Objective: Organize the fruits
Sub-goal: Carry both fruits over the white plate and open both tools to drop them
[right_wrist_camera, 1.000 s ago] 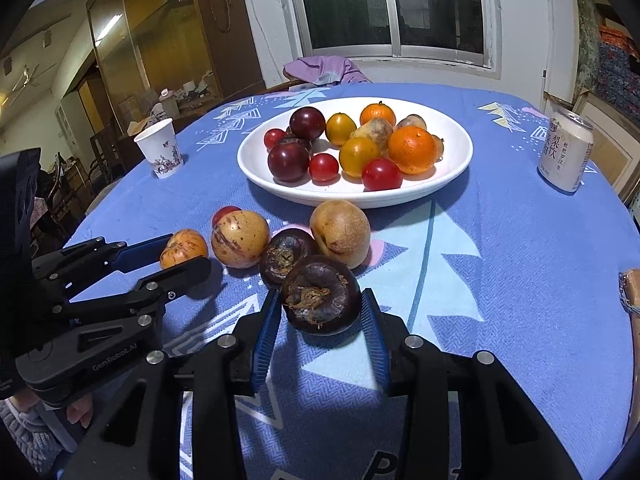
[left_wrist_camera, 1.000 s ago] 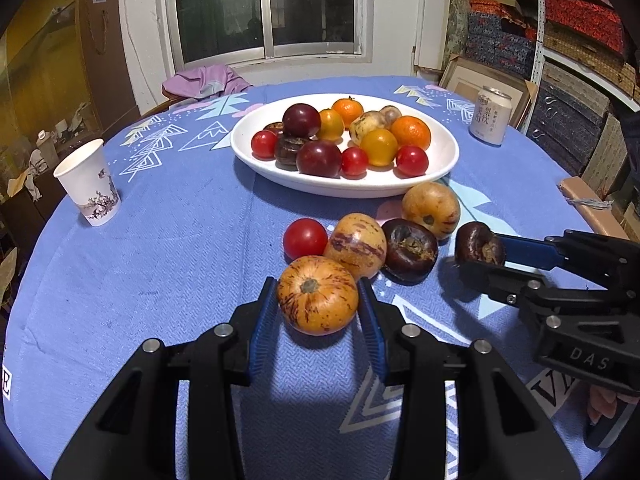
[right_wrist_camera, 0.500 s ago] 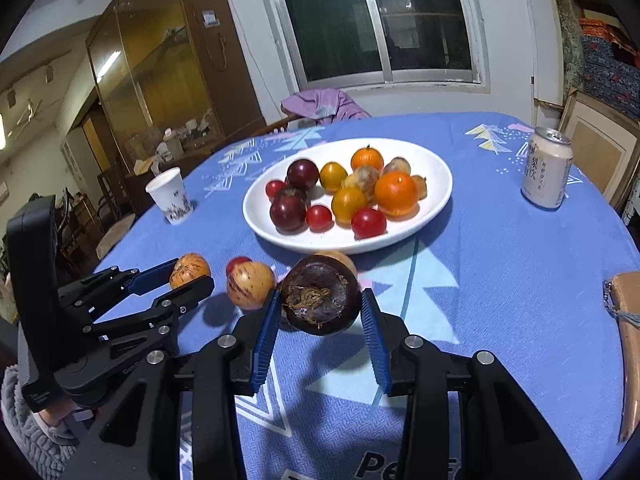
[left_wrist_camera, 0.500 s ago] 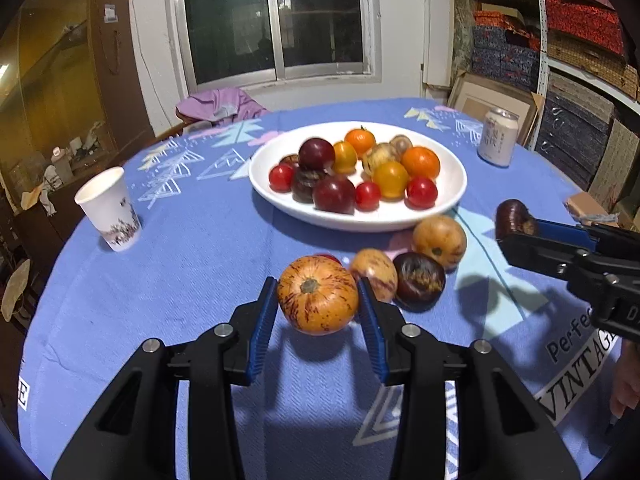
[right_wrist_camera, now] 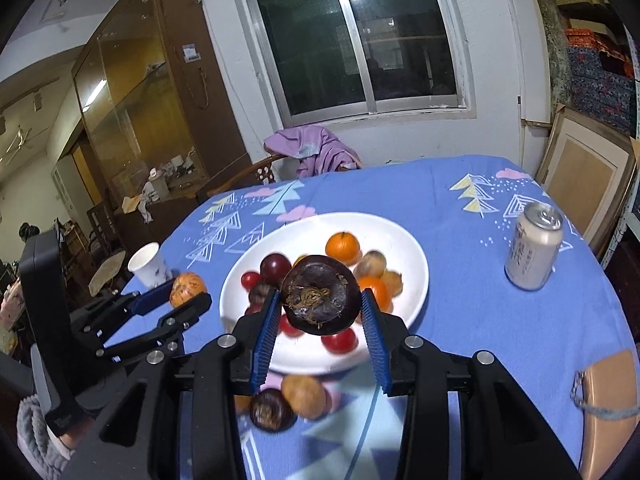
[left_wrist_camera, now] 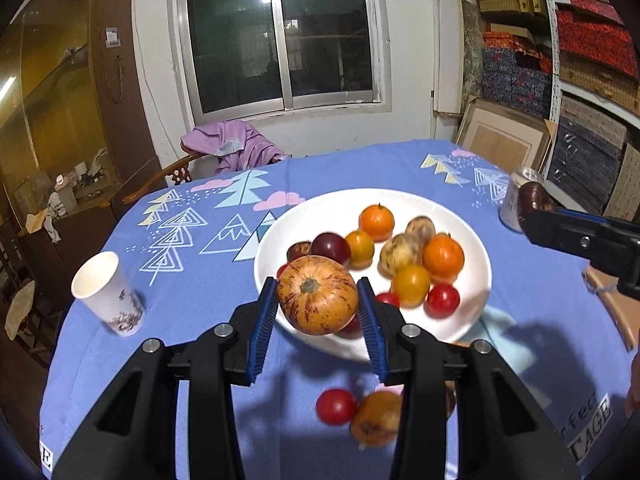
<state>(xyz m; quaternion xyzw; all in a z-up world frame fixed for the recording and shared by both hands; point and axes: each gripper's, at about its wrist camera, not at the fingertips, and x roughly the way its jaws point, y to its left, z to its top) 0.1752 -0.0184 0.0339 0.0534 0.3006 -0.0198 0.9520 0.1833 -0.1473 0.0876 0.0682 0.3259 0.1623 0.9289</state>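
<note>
We see the left gripper (left_wrist_camera: 318, 312) clamped on a streaked orange fruit (left_wrist_camera: 317, 294), held above the near rim of the white plate (left_wrist_camera: 276, 236) of fruit. The right gripper (right_wrist_camera: 320, 322) grips a dark purple fruit (right_wrist_camera: 320, 294) over the same plate. The blue tablecloth (left_wrist_camera: 192, 296) reads "TAGE" at its edge; the can's (right_wrist_camera: 534, 251) writing is unreadable. A paper cup (left_wrist_camera: 106, 294) stands left, a window (left_wrist_camera: 280, 32) behind.

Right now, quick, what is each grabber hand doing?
Left gripper: closed on the striped orange fruit.
Right gripper: closed on the dark purple fruit.
</note>
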